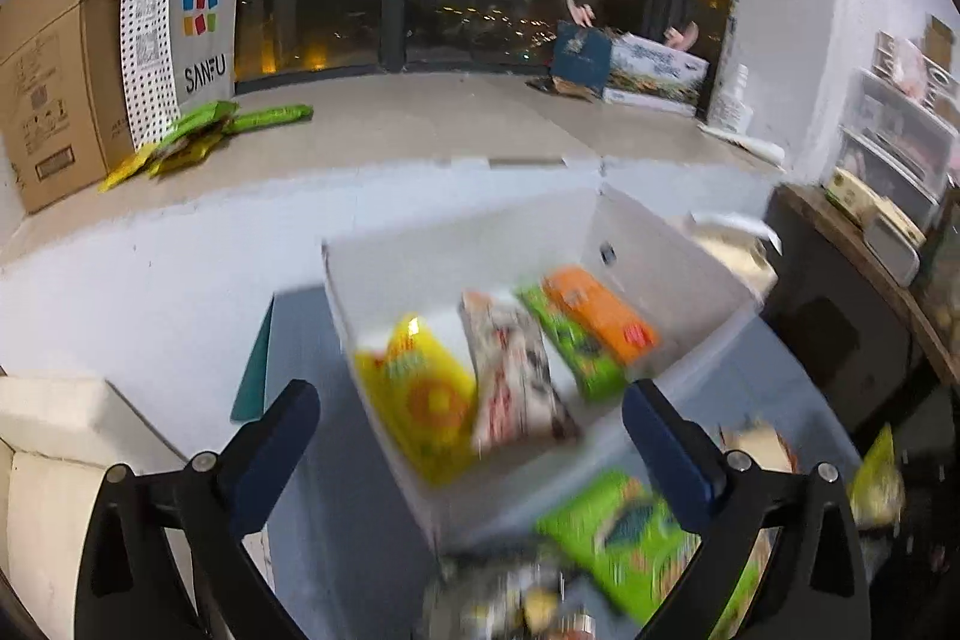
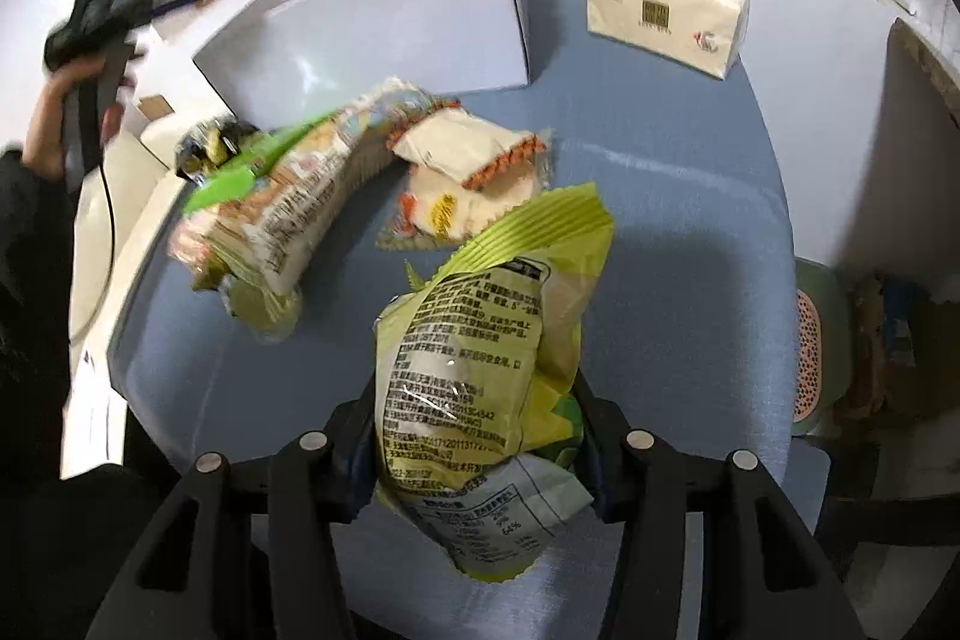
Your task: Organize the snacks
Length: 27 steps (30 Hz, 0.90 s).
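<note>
A white open box [image 1: 384, 334] holds several snack packs: a yellow one [image 1: 423, 397], a white-and-red one [image 1: 516, 382], a green one [image 1: 570, 346] and an orange one [image 1: 600, 313]. My left gripper [image 1: 474, 430] is open and empty, just above the box's near side. A green pack [image 1: 624, 532] lies on the blue table below it. My right gripper [image 2: 474, 412] is shut on a yellow-green snack bag [image 2: 486, 340], held above the blue table [image 2: 690, 250]. Loose packs lie ahead: a green-edged one [image 2: 288, 196] and a white-and-orange one [image 2: 474, 166]. The box [image 2: 384, 22] stands behind them.
A tissue pack [image 2: 666, 10] stands at the back right of the table. My left gripper shows in the right wrist view [image 2: 120, 4] at the far left. A cardboard carton [image 1: 54, 76], a SANFU bag [image 1: 180, 22] and green packs [image 1: 204, 130] sit on the window ledge. Shelves [image 1: 894, 136] stand at right.
</note>
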Available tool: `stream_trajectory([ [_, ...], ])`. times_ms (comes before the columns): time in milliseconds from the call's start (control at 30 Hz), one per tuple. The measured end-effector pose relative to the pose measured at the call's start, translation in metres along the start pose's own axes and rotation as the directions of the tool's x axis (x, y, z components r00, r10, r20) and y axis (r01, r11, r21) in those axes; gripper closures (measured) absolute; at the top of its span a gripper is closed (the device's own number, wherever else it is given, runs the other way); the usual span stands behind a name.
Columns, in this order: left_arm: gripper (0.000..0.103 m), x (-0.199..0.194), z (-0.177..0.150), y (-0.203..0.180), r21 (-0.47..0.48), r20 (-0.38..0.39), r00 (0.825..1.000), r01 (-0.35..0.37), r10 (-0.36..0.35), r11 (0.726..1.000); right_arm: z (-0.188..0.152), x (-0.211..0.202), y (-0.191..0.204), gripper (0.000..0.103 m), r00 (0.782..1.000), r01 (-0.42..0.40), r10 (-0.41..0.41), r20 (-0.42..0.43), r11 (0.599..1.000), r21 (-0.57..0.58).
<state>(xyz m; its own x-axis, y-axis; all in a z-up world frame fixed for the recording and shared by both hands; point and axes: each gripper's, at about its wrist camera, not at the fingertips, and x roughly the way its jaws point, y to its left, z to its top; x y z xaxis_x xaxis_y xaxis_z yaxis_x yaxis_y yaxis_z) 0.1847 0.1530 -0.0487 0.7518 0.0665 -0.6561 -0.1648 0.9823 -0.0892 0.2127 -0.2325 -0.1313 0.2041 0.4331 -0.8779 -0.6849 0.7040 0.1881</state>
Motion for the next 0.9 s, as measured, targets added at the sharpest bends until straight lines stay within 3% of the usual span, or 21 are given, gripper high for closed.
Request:
stream_trajectory([
  [200,0.000,-0.015,-0.069,0.005,-0.011,-0.075,0.996,0.045,-0.046,0.999,0.008,0.000,0.010,0.046,0.998,-0.032,0.032,0.046,0.999,0.011],
  [433,0.000,0.022,-0.111,-0.009,0.064,-0.184,0.981,0.075,-0.062,0.995,0.023,0.000,0.025,0.046,0.990,-0.100,0.097,0.101,0.995,0.024],
  [467,0.005,0.029,-0.114,-0.010,0.081,-0.201,0.979,0.060,-0.042,0.995,0.025,0.000,0.027,0.046,0.988,-0.112,0.108,0.111,0.993,0.030],
  [500,0.019,0.035,-0.117,-0.012,0.098,-0.212,0.977,0.049,-0.027,0.994,0.026,0.000,0.029,0.046,0.986,-0.122,0.117,0.118,0.992,0.034],
  [533,0.046,0.040,-0.120,-0.013,0.107,-0.223,0.975,0.044,-0.019,0.993,0.028,0.000,0.030,0.046,0.984,-0.133,0.127,0.124,0.990,0.040],
  [667,0.052,0.029,-0.120,-0.010,0.064,-0.187,0.982,0.043,-0.030,0.997,0.037,0.000,0.035,0.046,0.978,-0.158,0.149,0.144,0.986,0.053],
  [900,0.052,-0.044,-0.098,-0.007,-0.003,0.001,0.996,0.095,-0.095,0.996,0.077,-0.012,0.045,0.046,0.963,-0.164,0.154,0.222,0.986,0.026],
])
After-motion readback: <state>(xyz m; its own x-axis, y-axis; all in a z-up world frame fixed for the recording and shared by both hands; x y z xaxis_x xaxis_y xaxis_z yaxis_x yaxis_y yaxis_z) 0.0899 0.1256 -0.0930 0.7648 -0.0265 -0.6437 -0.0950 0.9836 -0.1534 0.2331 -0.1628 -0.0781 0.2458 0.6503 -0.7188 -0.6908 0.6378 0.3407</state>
